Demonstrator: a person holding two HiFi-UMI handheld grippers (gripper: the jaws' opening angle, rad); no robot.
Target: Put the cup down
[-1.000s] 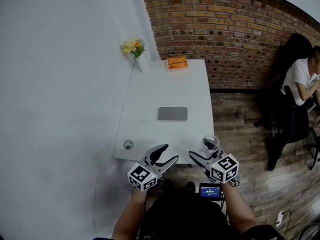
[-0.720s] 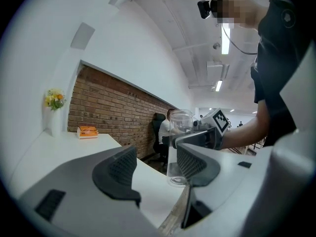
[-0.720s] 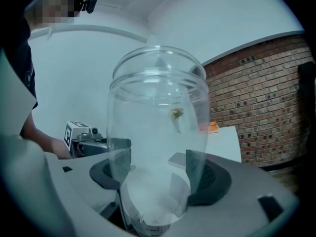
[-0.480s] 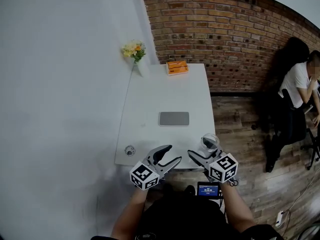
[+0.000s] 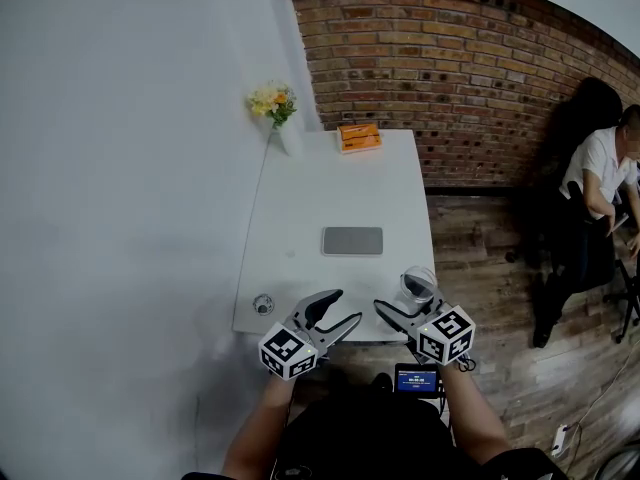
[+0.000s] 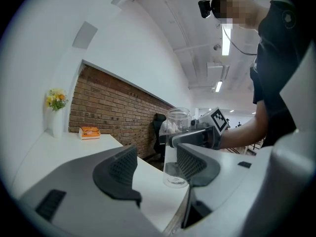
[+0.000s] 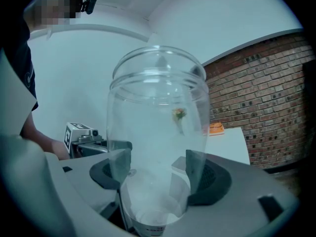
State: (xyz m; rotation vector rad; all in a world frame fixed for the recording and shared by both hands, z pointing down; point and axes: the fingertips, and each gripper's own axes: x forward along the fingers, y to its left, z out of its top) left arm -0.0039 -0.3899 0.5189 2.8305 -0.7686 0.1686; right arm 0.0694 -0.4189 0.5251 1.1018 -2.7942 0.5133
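Note:
A clear plastic cup (image 5: 418,284) stands upright between the pads of my right gripper (image 5: 410,297), which is shut on its lower half. It hangs at the front right corner of the white table (image 5: 340,188). In the right gripper view the cup (image 7: 158,132) fills the middle, with a pad pressing on each side at my right gripper (image 7: 160,174). In the left gripper view the cup (image 6: 176,147) has its base right at the tabletop near the edge; I cannot tell if it touches. My left gripper (image 5: 342,306) is open and empty at the table's front edge, left of the cup.
On the table lie a grey flat pad (image 5: 352,240), an orange box (image 5: 358,138) at the far end, a white vase with flowers (image 5: 275,103) at the far left and a small round thing (image 5: 262,305) at the front left. A brick wall stands behind. A person (image 5: 600,168) sits at the right.
The cup and my right gripper have edged slightly in over the table's front right corner. The grip is the same. My left gripper has stayed open in place.

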